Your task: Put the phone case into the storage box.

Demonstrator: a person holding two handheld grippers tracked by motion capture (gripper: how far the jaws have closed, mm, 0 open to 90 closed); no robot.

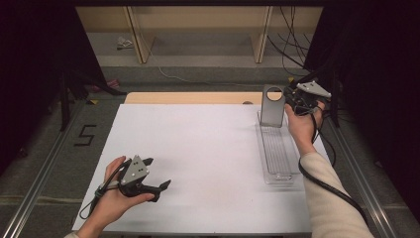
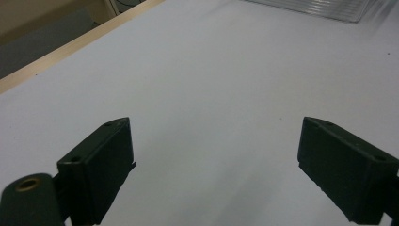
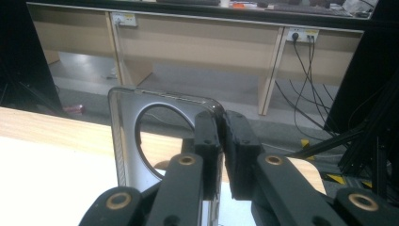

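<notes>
A grey, see-through phone case [image 1: 272,108] with a round hole near its top stands upright at the far end of a clear ribbed tray [image 1: 280,174]. My right gripper [image 1: 289,100] is at its right edge, held by a hand in a cream sleeve. In the right gripper view the two black jaws [image 3: 221,129] press together on the case's [image 3: 126,141] right rim, shut on it. My left gripper [image 1: 157,172] rests low over the white sheet at the near left, jaws spread wide [image 2: 214,165] with nothing between them.
A white sheet [image 1: 198,144] covers the table, with a wooden strip [image 1: 188,97] along its far edge. The tray's corner [image 2: 324,8] lies far ahead of the left gripper. Black frames and cables stand to both sides, desks and sockets behind.
</notes>
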